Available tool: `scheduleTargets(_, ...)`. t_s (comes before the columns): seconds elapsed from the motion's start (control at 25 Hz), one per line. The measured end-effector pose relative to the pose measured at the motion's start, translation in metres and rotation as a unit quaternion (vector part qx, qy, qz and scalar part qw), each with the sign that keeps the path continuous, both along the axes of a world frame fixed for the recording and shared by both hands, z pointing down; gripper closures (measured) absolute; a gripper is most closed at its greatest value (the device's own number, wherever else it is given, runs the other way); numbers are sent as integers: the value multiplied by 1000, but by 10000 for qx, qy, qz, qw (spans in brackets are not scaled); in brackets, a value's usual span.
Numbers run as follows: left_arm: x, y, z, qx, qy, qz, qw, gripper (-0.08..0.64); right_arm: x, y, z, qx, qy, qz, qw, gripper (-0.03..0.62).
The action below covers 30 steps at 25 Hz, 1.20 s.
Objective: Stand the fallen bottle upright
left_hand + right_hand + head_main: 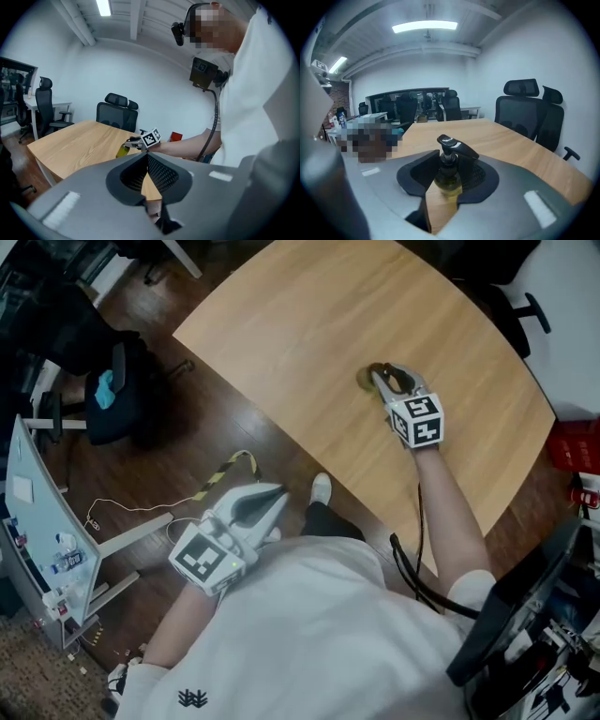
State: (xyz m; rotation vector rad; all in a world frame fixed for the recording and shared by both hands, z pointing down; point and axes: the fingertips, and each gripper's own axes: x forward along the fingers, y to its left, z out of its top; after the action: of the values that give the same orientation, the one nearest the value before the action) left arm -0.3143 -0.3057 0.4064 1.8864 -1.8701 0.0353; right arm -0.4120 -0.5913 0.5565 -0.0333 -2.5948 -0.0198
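Bottle (pixel 450 183), seemingly almost upright on the table (pixel 309 324), is clamped at its neck by the right gripper (pixel 382 381), left gripper (pixel 146 157) closed empty; letting go while tilted could topple it.

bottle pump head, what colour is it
Black pump head on a yellowish bottle; clearest in the right gripper view.

Small clear bottle of yellow-olive liquid (pixel 449 182), black pump head on top. Pose: upright, pump up, spout pointing right in the right gripper view. Location: toward the middle of the light wooden desk (pixel 506 136), base down at its surface. The right gripper (pixel 449 161) has its jaws clamped on the neck.
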Motion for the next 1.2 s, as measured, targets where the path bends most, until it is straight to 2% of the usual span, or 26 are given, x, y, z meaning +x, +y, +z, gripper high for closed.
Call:
scheduleTargets(0.24,2,9,1,-41,68,-102,9999,560,-30,2,-1,172,20,-61,9998,468)
scheduleTargets(0.56,1,29,-6,-159,26,-315,9994,560,-30,-12,-4,59,-72,93,9999,463)
scheduleTargets(0.6,0,34,-7,-147,10,-340,9993,559,-29,-12,-3,23,-70,130,9999,449)
scheduleTargets(0.68,-1,42,-10,-93,-24,-377,9992,559,-25,-15,-3,-66,-82,295,9995,376)
scheduleTargets(0.72,-1,47,-11,-60,-45,-377,9993,560,-20,-18,-4,-96,-109,428,9990,369)
scheduleTargets(0.92,2,77,-12,202,-210,-135,9995,560,29,-18,-25,-66,-318,1194,9923,342)
scheduleTargets(1.08,15,113,-16,563,-329,181,9977,560,84,19,-61,171,-534,1479,9874,342)
scheduleTargets(1.2,32,150,-20,820,-371,521,9946,560,136,73,-92,327,-677,1630,9838,341)
